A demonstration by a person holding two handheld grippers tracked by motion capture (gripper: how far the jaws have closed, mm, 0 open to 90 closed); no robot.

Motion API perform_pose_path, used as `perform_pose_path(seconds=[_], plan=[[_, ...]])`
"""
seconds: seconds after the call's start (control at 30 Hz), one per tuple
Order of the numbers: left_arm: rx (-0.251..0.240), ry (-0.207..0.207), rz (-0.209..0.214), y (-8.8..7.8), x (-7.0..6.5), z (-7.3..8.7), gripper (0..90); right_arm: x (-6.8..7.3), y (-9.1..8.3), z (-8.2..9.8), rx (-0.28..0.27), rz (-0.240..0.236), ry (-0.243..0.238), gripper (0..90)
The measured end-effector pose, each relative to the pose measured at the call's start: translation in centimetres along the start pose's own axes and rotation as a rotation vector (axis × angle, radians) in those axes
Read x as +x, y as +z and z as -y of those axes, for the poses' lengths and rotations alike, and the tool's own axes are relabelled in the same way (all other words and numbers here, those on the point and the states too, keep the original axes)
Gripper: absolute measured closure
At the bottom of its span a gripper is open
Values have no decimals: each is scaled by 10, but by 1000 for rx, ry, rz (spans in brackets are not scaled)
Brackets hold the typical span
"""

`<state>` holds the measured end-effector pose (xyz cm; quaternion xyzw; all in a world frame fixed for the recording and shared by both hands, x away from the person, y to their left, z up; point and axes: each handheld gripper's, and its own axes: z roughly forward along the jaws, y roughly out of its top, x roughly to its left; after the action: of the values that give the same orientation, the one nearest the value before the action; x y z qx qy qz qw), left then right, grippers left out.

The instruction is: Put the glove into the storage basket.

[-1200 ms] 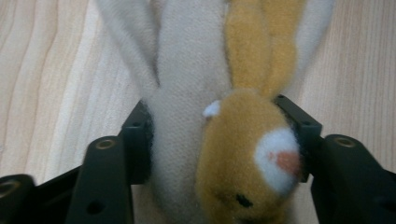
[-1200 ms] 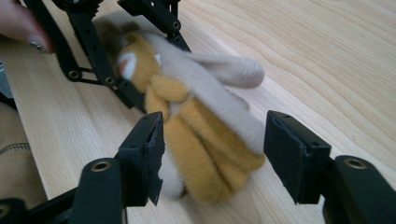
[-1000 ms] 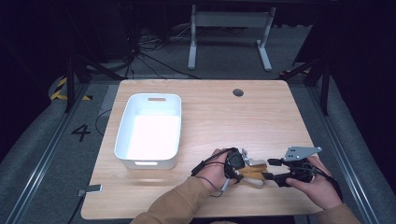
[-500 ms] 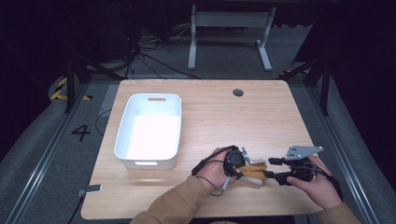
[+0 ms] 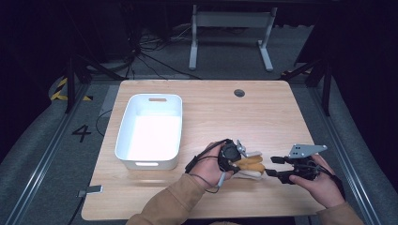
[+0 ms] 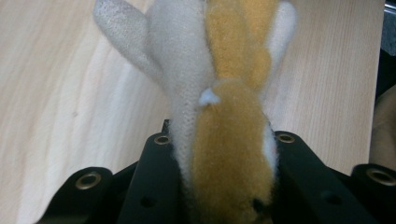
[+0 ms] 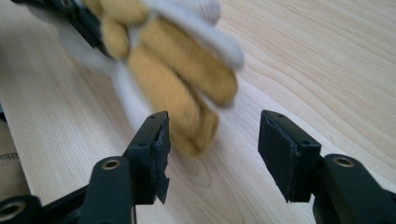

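Note:
A yellow and white work glove (image 5: 252, 165) hangs just above the wooden table (image 5: 211, 108) near its front edge. My left gripper (image 5: 243, 161) is shut on the glove's cuff end; its jaws have just been closing with the glove between them. In the left gripper view the glove (image 6: 224, 93) runs out from between the two black jaws of the left gripper (image 6: 223, 140), fingers pointing away. My right gripper (image 5: 272, 166) stands open just right of the glove's fingers. In the right gripper view the right gripper (image 7: 212, 135) gapes with the yellow glove fingers (image 7: 180, 70) just beyond its tips, untouched.
A white plastic bin (image 5: 124, 126) with nothing in it stands on the left half of the table. A round cable hole (image 5: 239, 93) sits near the far edge. Dark floor with cables and a desk frame lies beyond the table.
The left gripper has closed on the glove and lifted it slightly off the table. The right gripper has stayed where it was, still open.

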<state>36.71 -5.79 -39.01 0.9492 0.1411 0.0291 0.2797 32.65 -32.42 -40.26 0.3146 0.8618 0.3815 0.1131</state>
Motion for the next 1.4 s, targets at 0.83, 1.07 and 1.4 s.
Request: perform_pose_path(seconds=[0.83, 1.07, 1.4], plan=[[-103, -182, -134, -104, 42, 34, 743, -25, 30, -19, 28, -44, -14, 447], [-112, -216, -181, -126, 52, 41, 742, -32, 35, -19, 33, -46, -4, 447], [-129, -312, -265, -156, 80, 66, 742, -31, 37, -16, 45, -47, 8, 448]])
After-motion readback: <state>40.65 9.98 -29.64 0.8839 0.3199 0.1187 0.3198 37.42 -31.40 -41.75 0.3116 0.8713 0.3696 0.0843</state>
